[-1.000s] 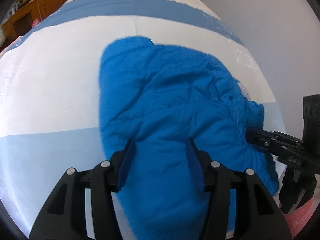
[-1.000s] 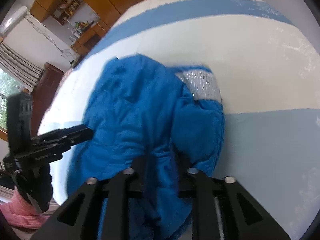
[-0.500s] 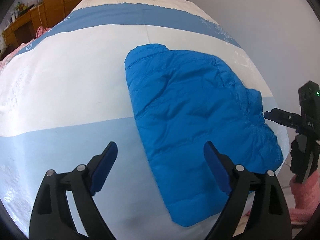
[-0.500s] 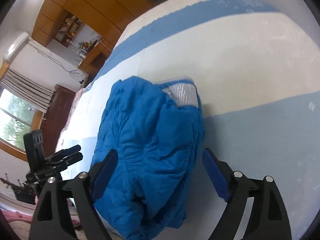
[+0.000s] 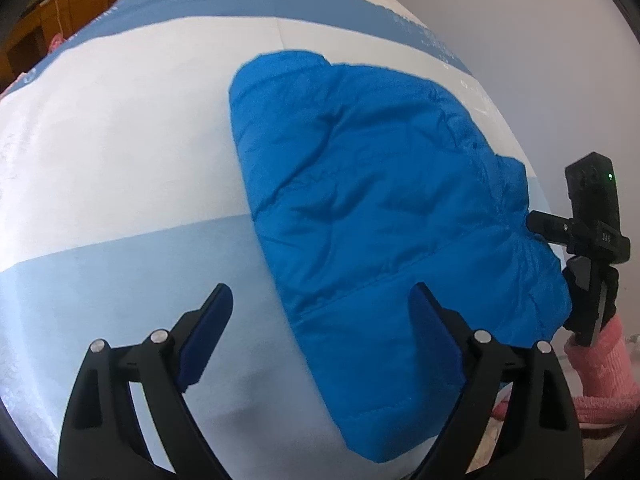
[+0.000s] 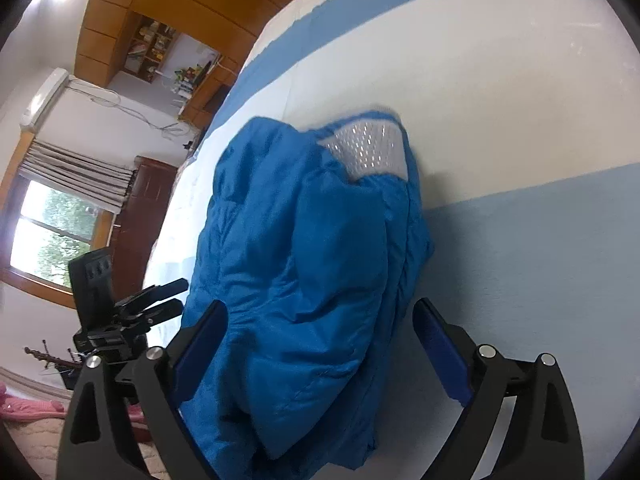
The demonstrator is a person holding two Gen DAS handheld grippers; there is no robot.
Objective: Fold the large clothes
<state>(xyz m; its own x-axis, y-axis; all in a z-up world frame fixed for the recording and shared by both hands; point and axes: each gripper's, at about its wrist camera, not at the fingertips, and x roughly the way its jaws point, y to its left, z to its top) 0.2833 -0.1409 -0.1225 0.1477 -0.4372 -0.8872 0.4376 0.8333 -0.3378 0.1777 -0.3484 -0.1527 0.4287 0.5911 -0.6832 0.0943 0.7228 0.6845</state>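
A bright blue puffer jacket (image 5: pixel 384 208) lies folded in a bundle on the bed; in the right wrist view (image 6: pixel 304 272) a silver mesh lining patch (image 6: pixel 368 152) shows at its far end. My left gripper (image 5: pixel 320 336) is open and empty, hovering just short of the jacket's near edge. My right gripper (image 6: pixel 320 348) is open and empty, its jaws standing either side of the jacket's near end. Each gripper shows in the other's view: the right one (image 5: pixel 588 236) at the jacket's right edge, the left one (image 6: pixel 132 308) at its left.
The bed sheet (image 5: pixel 120 152) has white, light blue and darker blue bands. A grey wall (image 5: pixel 540 40) runs along the bed's right side. Wooden cabinets (image 6: pixel 168 4), a window (image 6: pixel 52 236) and a pink sleeve (image 5: pixel 600 376) are in view.
Both grippers opened, let go of the jacket and pulled back from it. The jacket now lies still on the bed, folded.
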